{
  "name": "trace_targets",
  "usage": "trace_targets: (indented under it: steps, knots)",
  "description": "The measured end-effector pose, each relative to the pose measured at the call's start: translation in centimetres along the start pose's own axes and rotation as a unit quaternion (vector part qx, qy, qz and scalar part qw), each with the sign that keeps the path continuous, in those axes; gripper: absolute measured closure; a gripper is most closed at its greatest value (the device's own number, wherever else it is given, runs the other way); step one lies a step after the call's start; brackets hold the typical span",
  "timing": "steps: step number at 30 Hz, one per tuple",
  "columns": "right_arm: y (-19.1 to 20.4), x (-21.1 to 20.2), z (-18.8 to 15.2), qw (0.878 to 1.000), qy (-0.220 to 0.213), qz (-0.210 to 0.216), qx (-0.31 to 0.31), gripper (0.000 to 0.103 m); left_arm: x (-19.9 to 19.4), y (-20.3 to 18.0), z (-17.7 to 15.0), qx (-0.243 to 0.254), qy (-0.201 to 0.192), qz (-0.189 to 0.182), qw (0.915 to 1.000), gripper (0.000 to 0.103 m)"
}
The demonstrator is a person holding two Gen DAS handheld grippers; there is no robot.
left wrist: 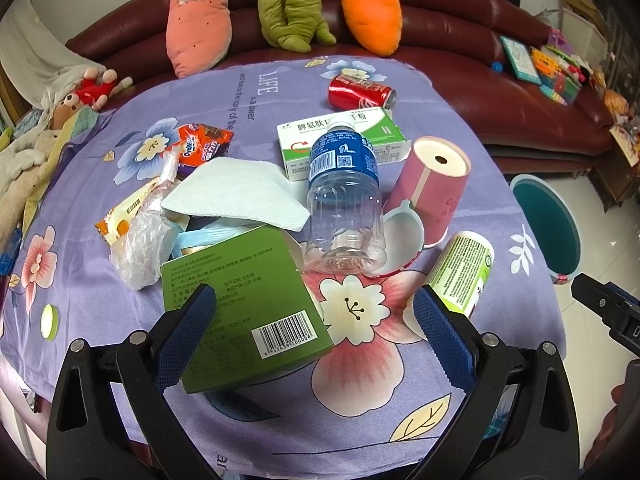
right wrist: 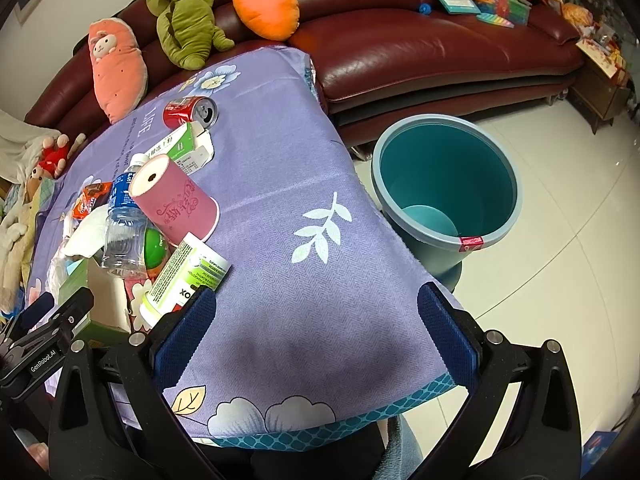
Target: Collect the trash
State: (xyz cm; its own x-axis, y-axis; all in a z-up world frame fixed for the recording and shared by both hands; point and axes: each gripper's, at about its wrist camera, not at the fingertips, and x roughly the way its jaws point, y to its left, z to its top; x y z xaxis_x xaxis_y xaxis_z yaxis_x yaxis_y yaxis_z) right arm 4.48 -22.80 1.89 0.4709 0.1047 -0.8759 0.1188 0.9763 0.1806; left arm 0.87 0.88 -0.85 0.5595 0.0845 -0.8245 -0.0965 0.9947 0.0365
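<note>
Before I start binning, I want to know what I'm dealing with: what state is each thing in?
Left gripper: open, empty.
Right gripper: open, empty.
Bin: upright, unlidded.
Cola can: on its side, opened.
Water bottle: lying down, empty, capped.
Pink cup: tipped over.
Medicine box: flap open.

Both wrist cams near, facing sofa (left wrist: pixel 460 92), sharing table (right wrist: pixel 280 168).

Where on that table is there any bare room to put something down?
The cloth is bare on the side toward the teal bin, right of the pink cup and green-white tube. The other side is crowded around the clear bottle, tissue and green box.
</note>
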Motion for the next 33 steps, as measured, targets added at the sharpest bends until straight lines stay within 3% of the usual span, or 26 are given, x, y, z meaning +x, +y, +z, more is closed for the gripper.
trace_targets:
  steps: [16, 27, 33]
  knots:
    - [-0.4, 0.8, 0.1, 1.000, 0.007, 0.020, 0.006, 0.006, 0.6, 0.0, 0.1, -0.003, 0.026, 0.019, 0.9995, 0.004]
    - [-1.4, 1.6, 0.0, 0.998, 0.006, 0.052, 0.024, 0.006, 2.0, 2.5, 0.1, -0.032, 0.068, 0.061, 0.9953, 0.004]
    - [-1.7, 2.5, -0.2, 0.997, 0.017, 0.068, 0.028, 0.006, 3.3, 2.3, 0.1, -0.012, 0.082, 0.102, 0.9913, 0.004]
